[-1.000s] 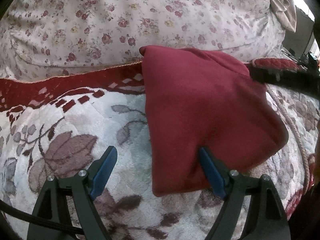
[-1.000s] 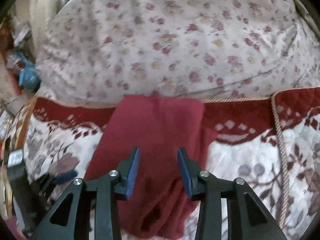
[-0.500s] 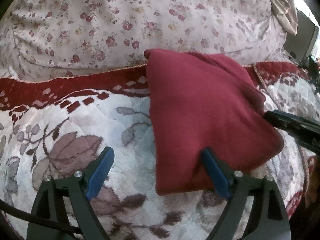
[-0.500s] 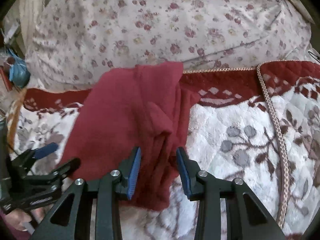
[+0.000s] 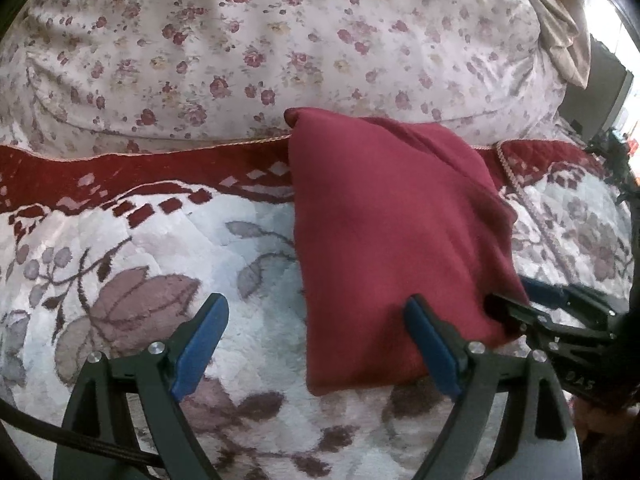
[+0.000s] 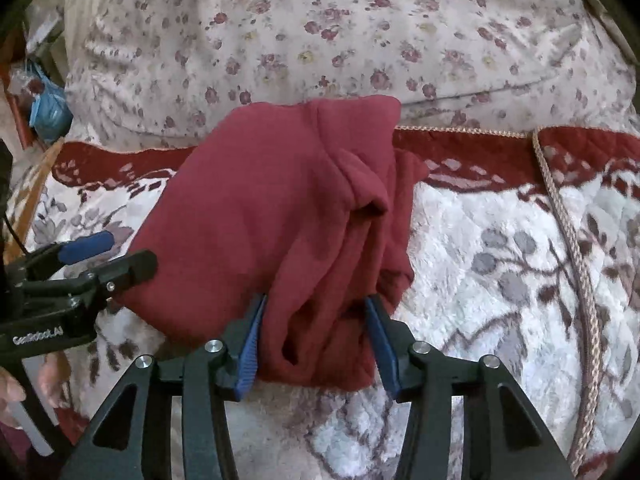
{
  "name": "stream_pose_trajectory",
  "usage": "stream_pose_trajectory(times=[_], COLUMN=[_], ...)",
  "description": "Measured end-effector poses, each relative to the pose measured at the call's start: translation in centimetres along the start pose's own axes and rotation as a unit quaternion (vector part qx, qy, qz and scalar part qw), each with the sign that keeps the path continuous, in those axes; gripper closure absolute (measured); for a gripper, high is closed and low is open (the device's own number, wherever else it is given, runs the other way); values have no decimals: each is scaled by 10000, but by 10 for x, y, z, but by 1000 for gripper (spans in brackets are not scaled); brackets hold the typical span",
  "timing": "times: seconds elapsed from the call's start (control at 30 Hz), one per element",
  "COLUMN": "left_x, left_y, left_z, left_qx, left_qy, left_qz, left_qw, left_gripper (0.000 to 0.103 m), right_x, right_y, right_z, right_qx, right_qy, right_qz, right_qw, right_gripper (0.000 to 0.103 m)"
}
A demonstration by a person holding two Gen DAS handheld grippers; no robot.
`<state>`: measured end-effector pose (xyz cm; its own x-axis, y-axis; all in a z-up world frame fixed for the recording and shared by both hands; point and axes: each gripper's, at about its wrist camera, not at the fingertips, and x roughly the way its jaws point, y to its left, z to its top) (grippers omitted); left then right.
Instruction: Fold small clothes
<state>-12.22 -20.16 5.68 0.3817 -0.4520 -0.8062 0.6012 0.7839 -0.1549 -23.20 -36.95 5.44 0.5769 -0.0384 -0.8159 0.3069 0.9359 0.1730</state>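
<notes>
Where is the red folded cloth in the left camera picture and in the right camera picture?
Left wrist view: the red folded cloth lies right of centre, its near edge at the left tool.
Right wrist view: the same cloth fills the centre, its near end between the right tool's fingers.
Shared landmark: the dark red blanket border under the cloth's far end.

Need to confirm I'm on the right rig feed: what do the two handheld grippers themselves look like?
Both match: the left gripper and right gripper have black angular plastic frames with triangular cut-outs, silver screw heads, and blue ribbed pads lining the jaws. A black braided cable trails from the left one, whose body carries white lettering, too blurred to read surely.
</notes>
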Motion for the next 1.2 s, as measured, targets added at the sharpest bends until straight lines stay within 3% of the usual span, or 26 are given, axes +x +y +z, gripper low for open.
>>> stream_pose_trajectory(times=[0.07, 0.1, 0.13, 0.2, 0.23, 0.47, 0.7, 0.77, 0.8, 0.83, 0.87, 0.9, 1.03, 1.2], left_x=[0, 0, 1, 4, 6, 29, 61, 73, 78, 81, 81, 80, 64, 7], left_y=[3, 5, 7, 10, 12, 29, 21, 20, 20, 21, 18, 15, 7, 10], left_z=[2, 3, 5, 8, 10, 32, 50, 52, 53, 53, 53, 53, 54, 46], left_qx=[-77, -152, -259, -381, -458, -993, -649, -708, -769, -819, -749, -630, -414, -346], left_qy=[8, 31, 68, 114, 143, 346, 629, 785, 854, 892, 870, 869, 828, 696], left_qz=[-244, -369, -535, -694, -767, -1143, -1279, -1451, -1548, -1614, -1637, -1692, -1602, -1715], left_qw=[9997, 9992, 9982, 9968, 9959, 9879, 9877, 9837, 9812, 9794, 9798, 9797, 9827, 9821], left_gripper=[14, 14, 14, 13, 13, 8, 6, 6, 6, 6, 8, 25, 39, 47], right_x=[-6, -11, -17, -26, -28, 16, 67, 74, 79, 83, 85, 86, 73, 33], right_y=[-8, -14, -20, -27, -32, -72, -92, -89, -86, -83, -81, -78, -71, -57], right_z=[0, 1, 2, 7, 9, 42, 56, 59, 61, 63, 64, 68, 74, 74], right_qx=[217, 379, 505, 662, 719, 1243, 1621, 1589, 1560, 1514, 1475, 1452, 1428, 1495], right_qy=[1, -78, -186, -429, -547, -445, -183, -195, -170, -151, -120, -104, -151, -163], right_qz=[213, 364, 414, 353, 350, 894, 1662, 1860, 1934, 1936, 1895, 1879, 1856, 2289], right_qw=[9995, 9986, 9977, 9963, 9953, 9872, 9725, 9694, 9685, 9692, 9707, 9713, 9721, 9618], right_gripper=[50, 44, 28, 9, 8, 8, 8, 8, 9, 17, 22, 28, 44, 46])
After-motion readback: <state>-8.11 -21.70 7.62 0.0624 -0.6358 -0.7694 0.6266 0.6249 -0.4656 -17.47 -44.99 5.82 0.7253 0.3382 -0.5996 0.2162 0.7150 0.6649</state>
